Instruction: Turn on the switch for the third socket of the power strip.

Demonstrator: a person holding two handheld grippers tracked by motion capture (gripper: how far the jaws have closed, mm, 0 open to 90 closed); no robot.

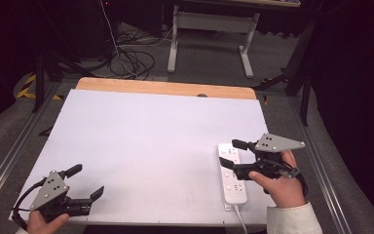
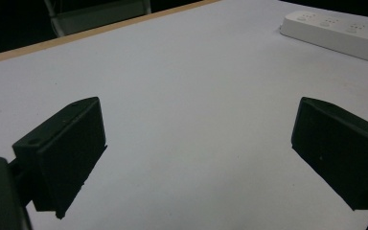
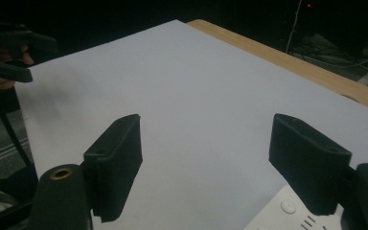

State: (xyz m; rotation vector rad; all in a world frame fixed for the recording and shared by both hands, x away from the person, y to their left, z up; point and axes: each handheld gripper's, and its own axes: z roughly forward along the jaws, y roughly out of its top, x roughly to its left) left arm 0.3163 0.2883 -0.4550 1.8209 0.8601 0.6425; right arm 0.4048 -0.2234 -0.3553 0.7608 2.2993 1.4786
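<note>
A white power strip (image 1: 233,176) lies on the white table sheet (image 1: 146,141) at the front right, its cord running off the near edge. My right gripper (image 1: 230,152) hovers over the strip's far half, jaws open and empty; a corner of the strip (image 3: 287,211) shows under its right jaw. My left gripper (image 1: 88,181) is at the table's front left corner, open with nothing between its jaws. In the left gripper view the power strip (image 2: 338,33) lies far off at the upper right.
A wooden table edge (image 1: 165,87) borders the sheet at the far side. Beyond it stand a white desk frame (image 1: 209,34) and loose cables (image 1: 131,61) on the floor. Metal rails (image 1: 316,161) run along both sides of the table.
</note>
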